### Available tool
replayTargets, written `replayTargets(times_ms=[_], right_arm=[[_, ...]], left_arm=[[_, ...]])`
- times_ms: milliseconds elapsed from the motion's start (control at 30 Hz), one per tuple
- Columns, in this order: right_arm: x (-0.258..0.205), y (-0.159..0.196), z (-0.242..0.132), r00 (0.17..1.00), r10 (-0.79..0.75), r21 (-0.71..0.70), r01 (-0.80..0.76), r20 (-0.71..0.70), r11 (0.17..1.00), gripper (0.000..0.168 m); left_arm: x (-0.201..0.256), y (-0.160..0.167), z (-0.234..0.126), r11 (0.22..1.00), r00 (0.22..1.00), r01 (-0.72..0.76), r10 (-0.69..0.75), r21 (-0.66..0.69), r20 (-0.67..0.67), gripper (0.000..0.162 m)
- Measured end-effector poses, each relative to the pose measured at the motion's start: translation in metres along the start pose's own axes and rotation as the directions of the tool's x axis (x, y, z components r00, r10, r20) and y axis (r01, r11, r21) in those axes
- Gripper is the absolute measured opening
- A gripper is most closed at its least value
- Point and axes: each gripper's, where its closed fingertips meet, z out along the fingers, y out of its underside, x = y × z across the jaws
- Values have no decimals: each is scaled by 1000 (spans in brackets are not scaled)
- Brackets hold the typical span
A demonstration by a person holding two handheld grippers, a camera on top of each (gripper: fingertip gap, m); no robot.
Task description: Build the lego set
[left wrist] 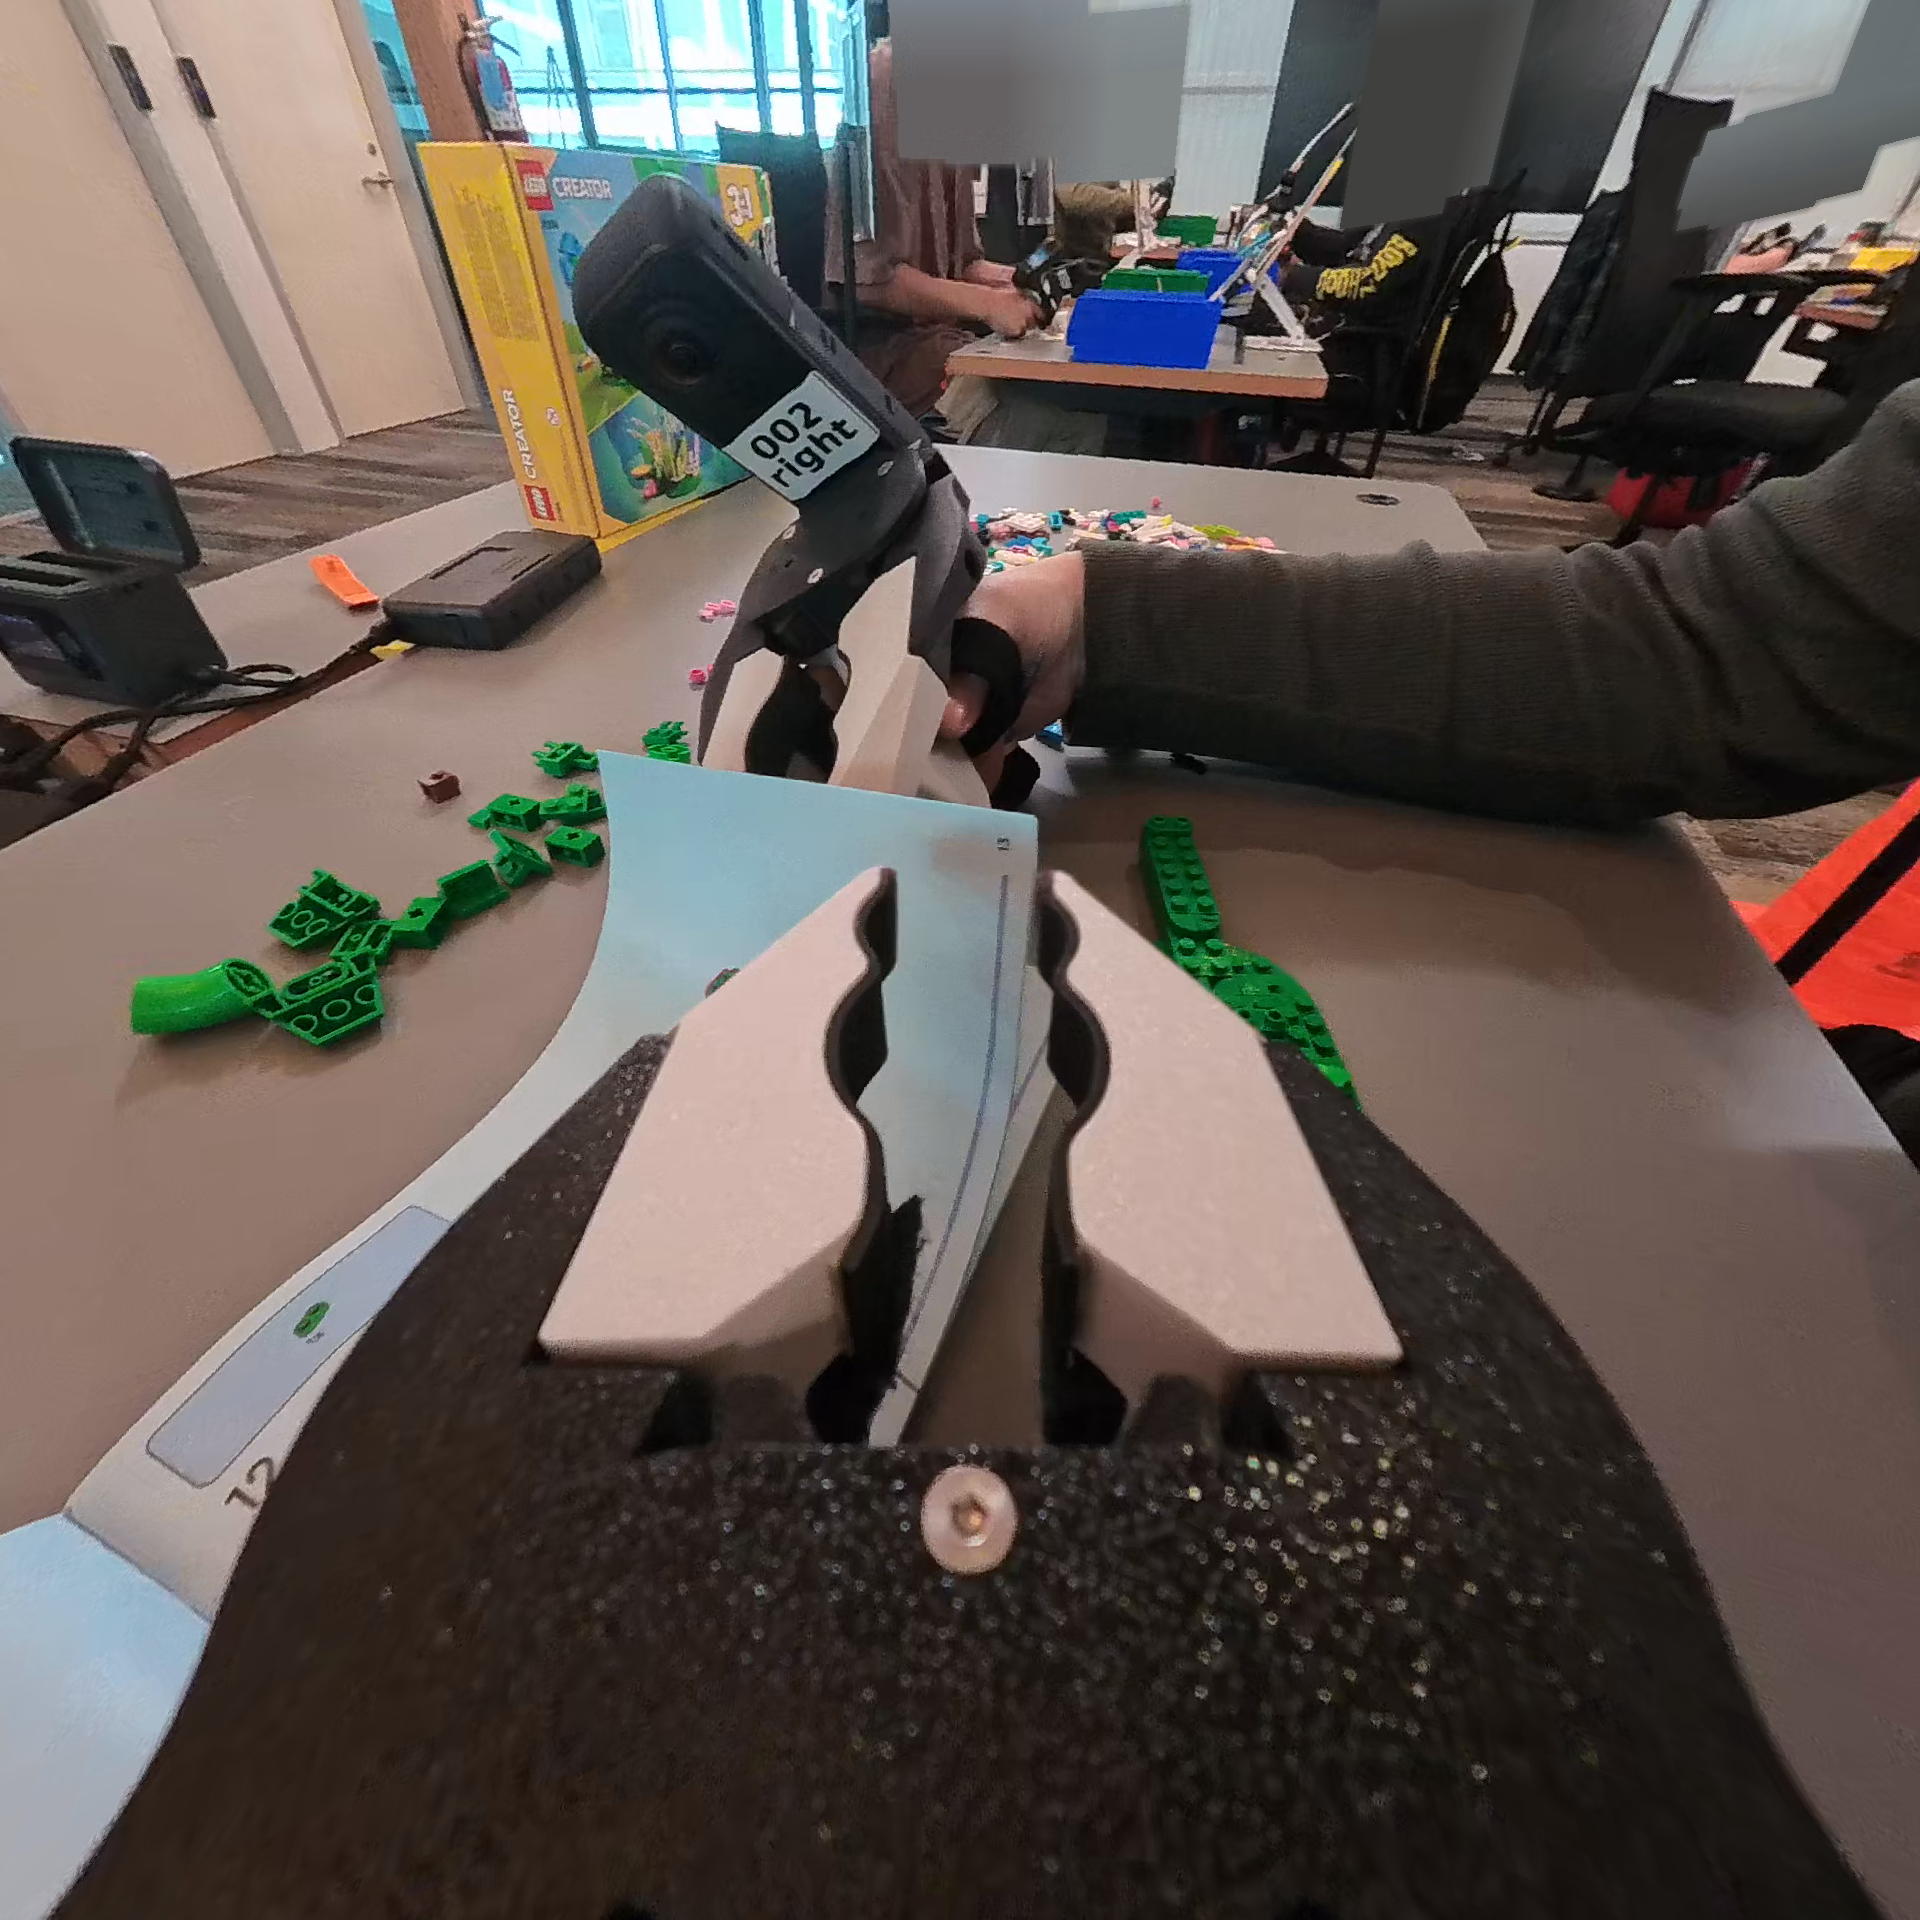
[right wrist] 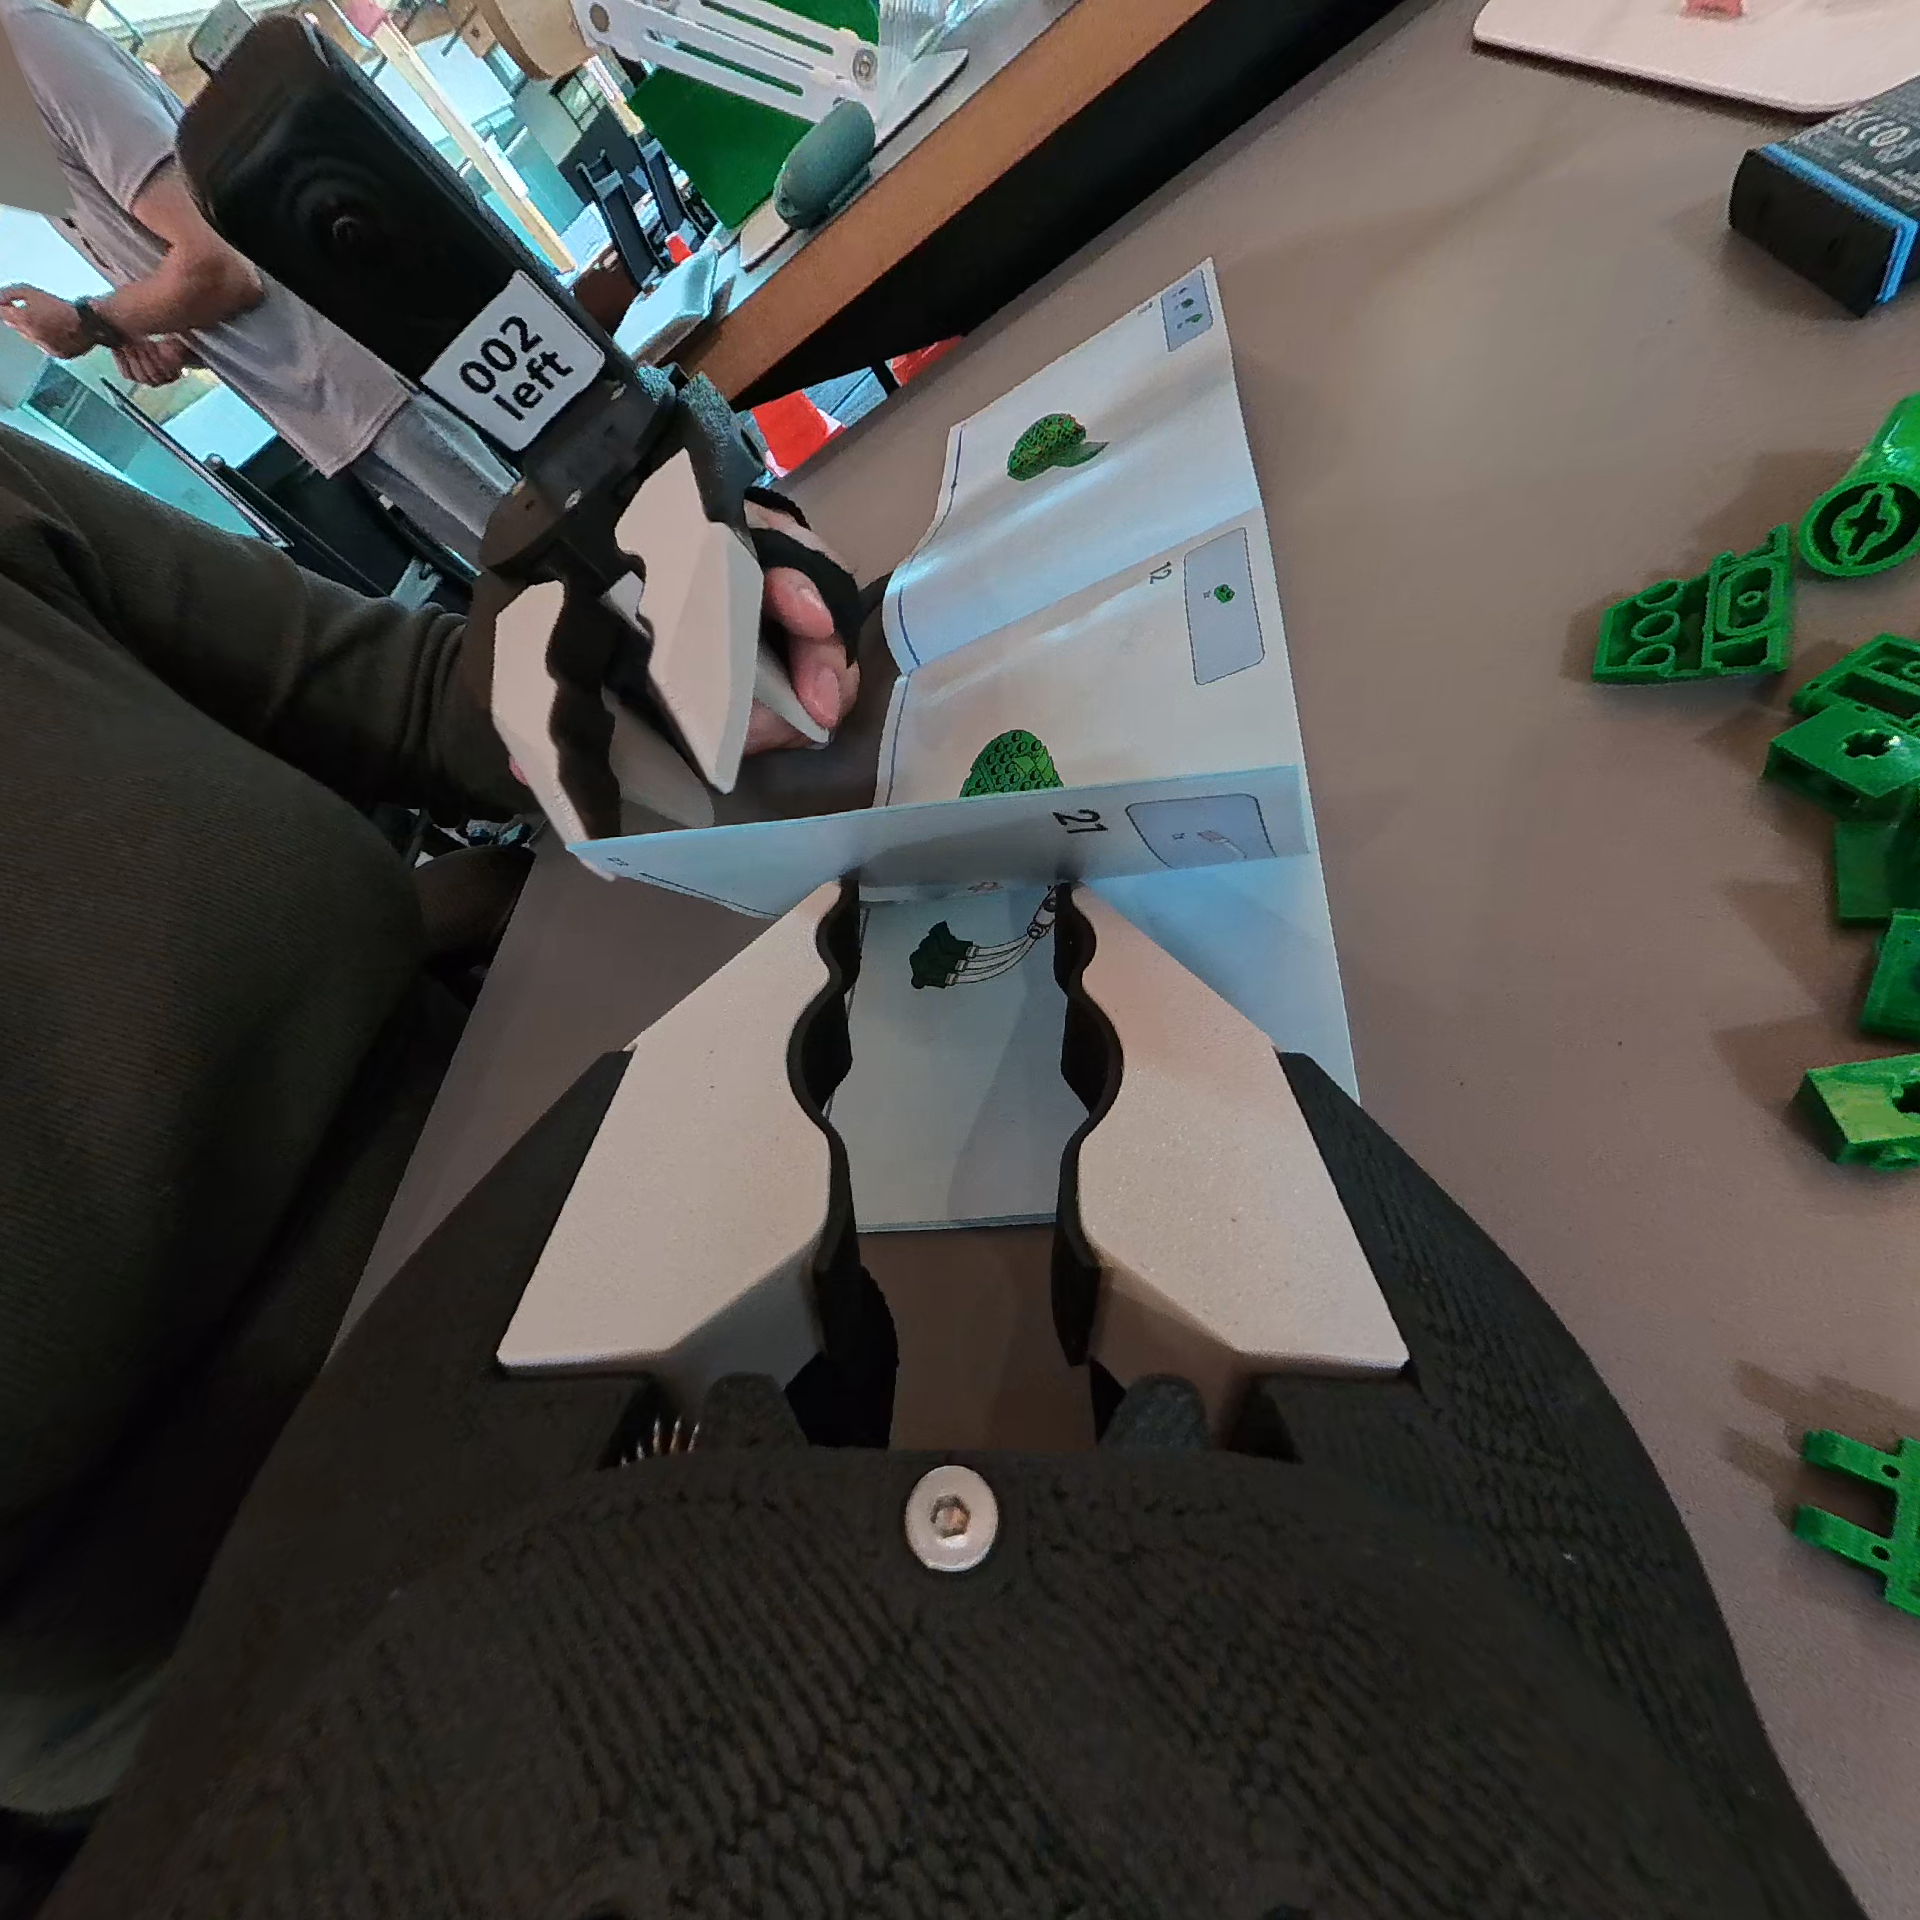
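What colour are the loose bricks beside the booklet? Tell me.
Green: the bricks show best in the left wrist view, beside the pale blue booklet.

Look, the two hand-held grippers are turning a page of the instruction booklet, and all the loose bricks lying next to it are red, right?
Not quite. The loose bricks beside the instruction booklet are green, not red, as the left wrist view shows; only one small dark brown piece lies apart. The rest holds: the left hand-held gripper and right hand-held gripper are both at a lifted page.
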Motion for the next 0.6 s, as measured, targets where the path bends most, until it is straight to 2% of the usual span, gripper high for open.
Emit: replayTargets(times_ms=[267, 467, 600], right_arm=[[0, 0, 0, 1000, 1, -1, -1, 0, 1000, 36], [0, 0, 0, 1000, 1, 2, -1, 2, 1000, 36], [0, 0, 0, 1000, 2, 3, -2, 3, 1000, 36]], left_arm=[[-2, 4, 3, 1000, 1000, 7, -6, -30, 15, 24], [-5, 2, 0, 996, 996, 83, -84, -12, -8, 23], [-6, 0, -3, 992, 991, 129, -129, 6, -30, 16]])
